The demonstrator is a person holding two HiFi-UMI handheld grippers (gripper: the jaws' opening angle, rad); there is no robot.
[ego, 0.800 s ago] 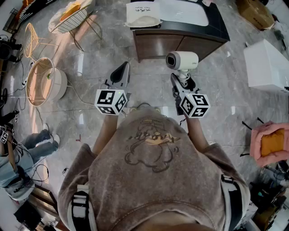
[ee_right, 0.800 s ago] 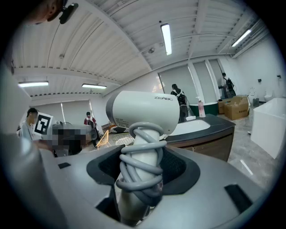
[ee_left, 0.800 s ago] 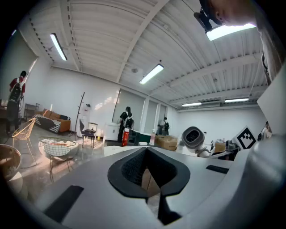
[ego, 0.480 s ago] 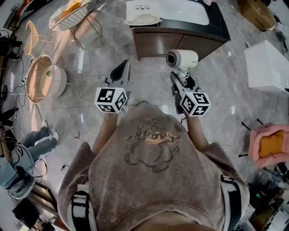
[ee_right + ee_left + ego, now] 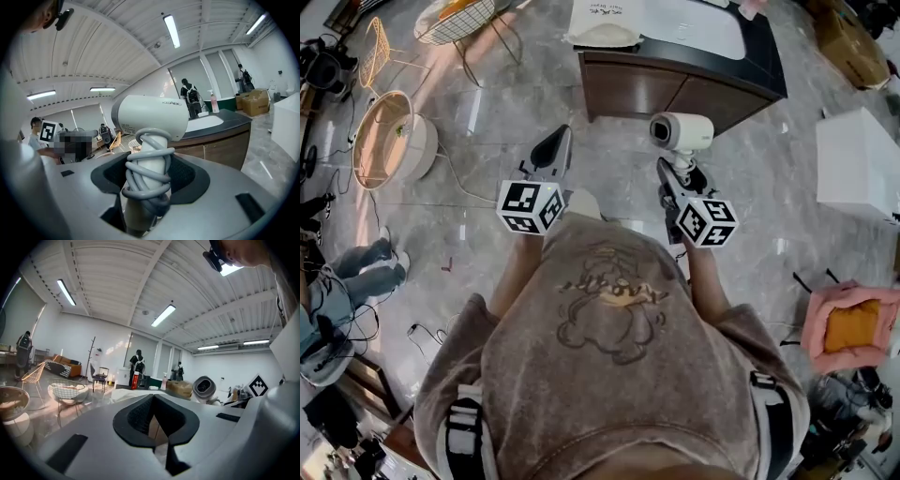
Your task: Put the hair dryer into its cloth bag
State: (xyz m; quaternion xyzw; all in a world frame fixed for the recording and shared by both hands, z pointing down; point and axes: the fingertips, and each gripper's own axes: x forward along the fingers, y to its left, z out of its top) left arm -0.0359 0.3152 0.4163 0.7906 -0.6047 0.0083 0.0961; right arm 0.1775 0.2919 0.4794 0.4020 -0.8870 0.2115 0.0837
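Note:
The white hair dryer (image 5: 680, 131) stands upright with its grey cord wound round the handle. My right gripper (image 5: 675, 174) is shut on that handle. In the right gripper view the hair dryer (image 5: 154, 117) fills the middle, its handle pinched between the dark pads of the right gripper (image 5: 147, 183). My left gripper (image 5: 551, 150) is held level beside it, jaws shut with nothing between them. In the left gripper view the left gripper (image 5: 157, 420) shows only its closed pads. The white cloth bag (image 5: 602, 23) lies on the dark counter ahead, apart from both grippers.
A brown cabinet (image 5: 675, 89) with a dark top and a white basin (image 5: 698, 26) stands ahead. At the left are a wire chair (image 5: 455, 14), a round basket (image 5: 389, 145) and a person's legs (image 5: 337, 281). At the right are a white box (image 5: 858, 159) and a pink cushion (image 5: 853, 323).
The person has stepped a little toward the counter, and a shoe tip now shows between the grippers. Both grippers hold the same pose, and the hair dryer stays in the right one.

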